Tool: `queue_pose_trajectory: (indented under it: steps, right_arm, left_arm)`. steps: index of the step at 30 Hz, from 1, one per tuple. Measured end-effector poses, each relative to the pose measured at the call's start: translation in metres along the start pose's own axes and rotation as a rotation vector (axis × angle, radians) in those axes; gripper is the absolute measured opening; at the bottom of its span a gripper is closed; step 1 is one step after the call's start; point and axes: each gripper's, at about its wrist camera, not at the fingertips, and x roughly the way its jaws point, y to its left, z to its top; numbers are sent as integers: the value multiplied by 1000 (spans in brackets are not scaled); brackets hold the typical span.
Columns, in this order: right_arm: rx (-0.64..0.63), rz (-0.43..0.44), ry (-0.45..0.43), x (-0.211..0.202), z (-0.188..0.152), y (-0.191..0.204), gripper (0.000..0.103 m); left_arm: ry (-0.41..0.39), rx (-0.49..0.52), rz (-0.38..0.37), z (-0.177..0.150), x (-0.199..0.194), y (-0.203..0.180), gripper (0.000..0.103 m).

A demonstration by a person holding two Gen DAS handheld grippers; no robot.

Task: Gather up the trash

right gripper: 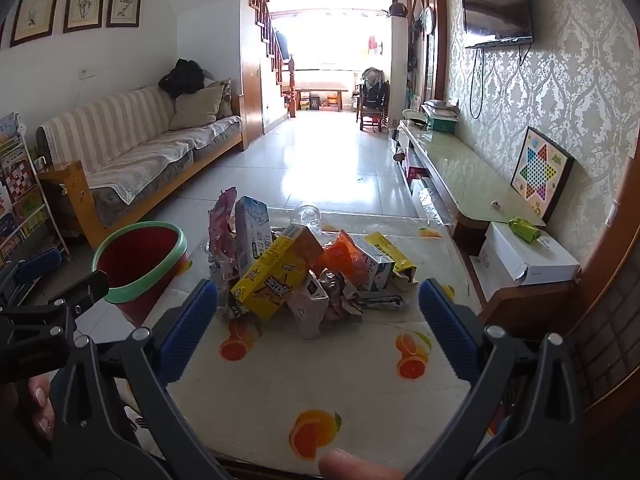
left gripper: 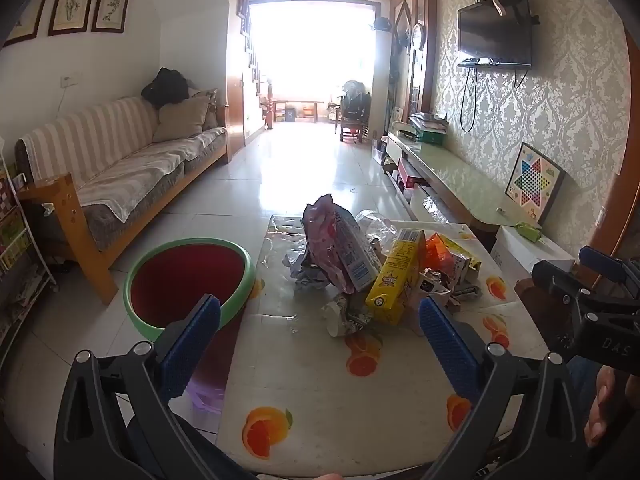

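A pile of trash sits on the table (left gripper: 320, 380) with the orange-print cloth: a yellow carton (left gripper: 394, 280) (right gripper: 276, 276), a pink wrapper (left gripper: 324, 240) (right gripper: 222, 224), a white-blue milk carton (right gripper: 252, 232), an orange packet (right gripper: 344, 256), crumpled paper (left gripper: 344, 314) (right gripper: 340, 292) and a clear plastic bottle (right gripper: 308, 214). A red bin with a green rim (left gripper: 188, 280) (right gripper: 138, 256) stands on the floor left of the table. My left gripper (left gripper: 320, 320) is open and empty, just short of the pile. My right gripper (right gripper: 318, 304) is open and empty, its fingers either side of the pile's near edge.
A striped sofa (left gripper: 120, 160) runs along the left wall. A low TV cabinet (left gripper: 452, 176) with a checkers board (left gripper: 534, 180) runs along the right wall. A white box (right gripper: 528, 256) lies right of the table. A book rack (right gripper: 20, 184) stands at far left.
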Motion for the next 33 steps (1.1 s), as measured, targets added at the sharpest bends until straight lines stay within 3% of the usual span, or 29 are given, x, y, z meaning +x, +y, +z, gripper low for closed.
queue_pose_trajectory:
  steps: [33]
  right_arm:
    - [15,8,-7,-2,-1,-2,99]
  left_arm:
    - [-2,-14,-46,0,-4,-5,95]
